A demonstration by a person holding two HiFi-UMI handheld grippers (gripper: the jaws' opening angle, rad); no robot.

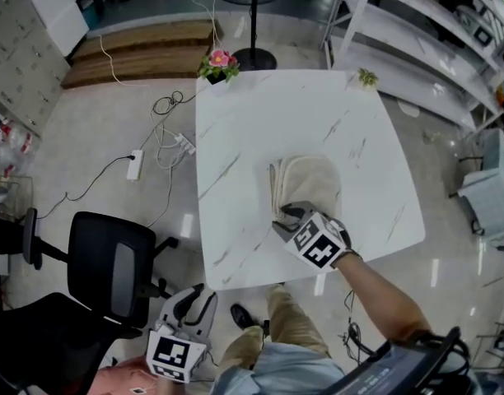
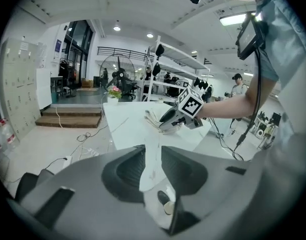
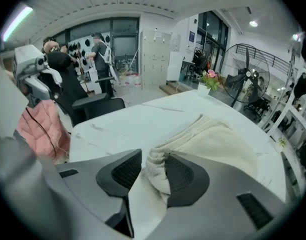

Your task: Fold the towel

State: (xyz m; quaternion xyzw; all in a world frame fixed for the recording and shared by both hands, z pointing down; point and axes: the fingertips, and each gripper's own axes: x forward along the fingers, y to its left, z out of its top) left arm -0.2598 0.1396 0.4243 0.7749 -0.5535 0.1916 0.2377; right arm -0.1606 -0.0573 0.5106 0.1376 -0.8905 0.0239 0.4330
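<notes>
A cream towel (image 1: 308, 183) lies folded into a thick stack on the white marble table (image 1: 252, 122), right of its middle and toward the near edge. My right gripper (image 1: 291, 214) is at the towel's near left corner. In the right gripper view, that bunched corner (image 3: 155, 166) sits between the jaws of my right gripper (image 3: 153, 171): it touches the right pad and a gap shows at the left pad. My left gripper (image 1: 194, 299) hangs off the table, below its near left corner, its jaws slightly apart with nothing between them (image 2: 152, 164).
A pink flower pot (image 1: 219, 62) and a small green plant (image 1: 367, 76) stand at the table's far corners. A black office chair (image 1: 112, 266) is left of the table. A fan stand (image 1: 254, 56), floor cables (image 1: 135, 164) and white shelving (image 1: 433, 48) surround it.
</notes>
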